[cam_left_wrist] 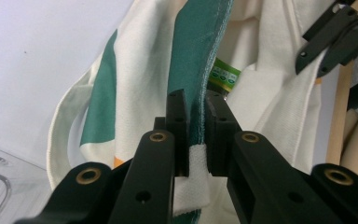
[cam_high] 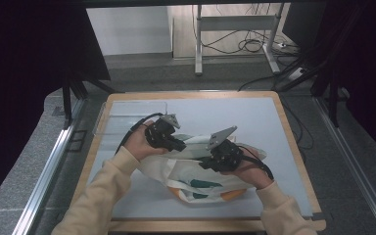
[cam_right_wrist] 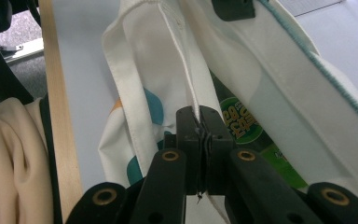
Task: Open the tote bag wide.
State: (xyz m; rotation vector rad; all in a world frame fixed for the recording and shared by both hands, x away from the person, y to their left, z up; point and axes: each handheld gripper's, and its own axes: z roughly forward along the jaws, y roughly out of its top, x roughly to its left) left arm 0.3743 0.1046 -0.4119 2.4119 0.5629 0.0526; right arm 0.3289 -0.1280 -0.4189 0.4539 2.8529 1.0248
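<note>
At frame centre, the tote bag (cam_high: pixel 196 171) rim is pinched by the left gripper (cam_left_wrist: pixel 196 116) and right gripper (cam_right_wrist: pixel 199 122); the green packet (cam_right_wrist: pixel 240 123) inside remains to be removed

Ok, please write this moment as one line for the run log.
left tongs: shut on bag rim | right tongs: shut on bag rim | tote bag: on table, mouth held open | green packet: inside bag

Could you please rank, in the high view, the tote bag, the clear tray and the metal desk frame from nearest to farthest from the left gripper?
From the left gripper:
1. Tote bag: clamped in its jaws, mid-table.
2. Clear tray: just beyond, at the table's far-left corner.
3. Metal desk frame: on the floor past the table.
</note>
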